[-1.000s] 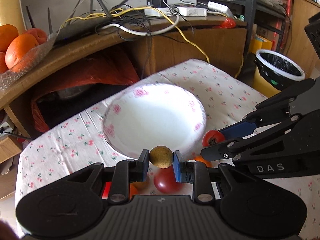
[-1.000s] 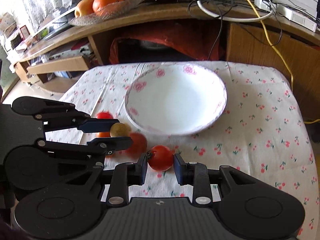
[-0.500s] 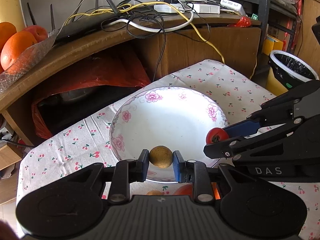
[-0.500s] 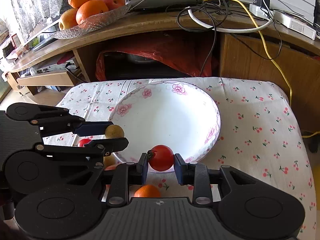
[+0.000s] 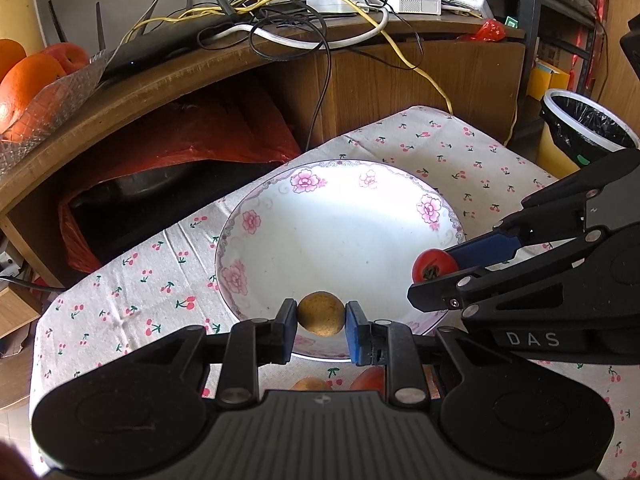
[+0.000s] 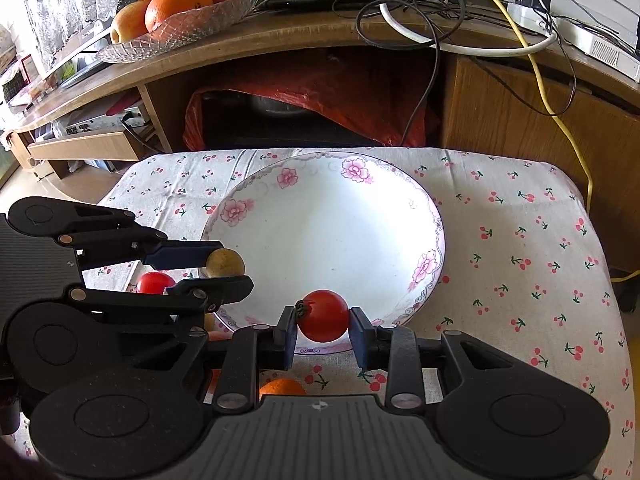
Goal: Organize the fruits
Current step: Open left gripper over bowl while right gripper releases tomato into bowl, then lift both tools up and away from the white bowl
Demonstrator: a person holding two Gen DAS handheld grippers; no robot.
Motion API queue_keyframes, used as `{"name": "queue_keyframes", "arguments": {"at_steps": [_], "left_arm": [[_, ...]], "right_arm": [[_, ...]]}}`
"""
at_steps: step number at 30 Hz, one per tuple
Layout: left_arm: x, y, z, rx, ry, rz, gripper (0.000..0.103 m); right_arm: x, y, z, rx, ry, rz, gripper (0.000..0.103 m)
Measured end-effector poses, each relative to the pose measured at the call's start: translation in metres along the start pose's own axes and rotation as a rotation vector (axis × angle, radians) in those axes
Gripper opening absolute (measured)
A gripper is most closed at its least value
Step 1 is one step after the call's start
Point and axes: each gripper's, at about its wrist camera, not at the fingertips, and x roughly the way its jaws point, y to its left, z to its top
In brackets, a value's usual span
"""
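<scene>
Fruits hang over the near rim of the plate (image 6: 434, 216) — a brown one (image 5: 321, 313) clamped in the left gripper (image 5: 320, 320), a red tomato (image 6: 323, 315) pinched in the right gripper (image 6: 322, 326). Both sit just inside the rim, the plate's hollow straight ahead and below.

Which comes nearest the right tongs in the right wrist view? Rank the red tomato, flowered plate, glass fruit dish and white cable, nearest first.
1. Red tomato: clamped between the right tongs.
2. Flowered plate: just ahead, under the tomato.
3. White cable: on the wooden shelf, ahead to the right.
4. Glass fruit dish: on the shelf, far left. Too close to call against the cable.
</scene>
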Motion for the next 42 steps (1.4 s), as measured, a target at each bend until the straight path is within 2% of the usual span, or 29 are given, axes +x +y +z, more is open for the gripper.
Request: {"name": "queue_keyframes", "arguments": {"at_steps": [16,34,42], "left_arm": [[0.001,0.001,0.0,0.0,0.012,0.003,0.034],[-0.015,0.004,0.002,-0.004,-0.023,-0.002,0.037],[-0.026,0.003,-0.003,0.007,-0.029,-0.019,0.039]], "right_arm": [[0.001,-0.001,0.0,-0.001,0.002,-0.007,0.028],[-0.012,-0.001,0.0,0.002,-0.018,-0.018,0.039],[-0.023,0.003,-0.004,-0.003,-0.023,0.001,0.041]]}}
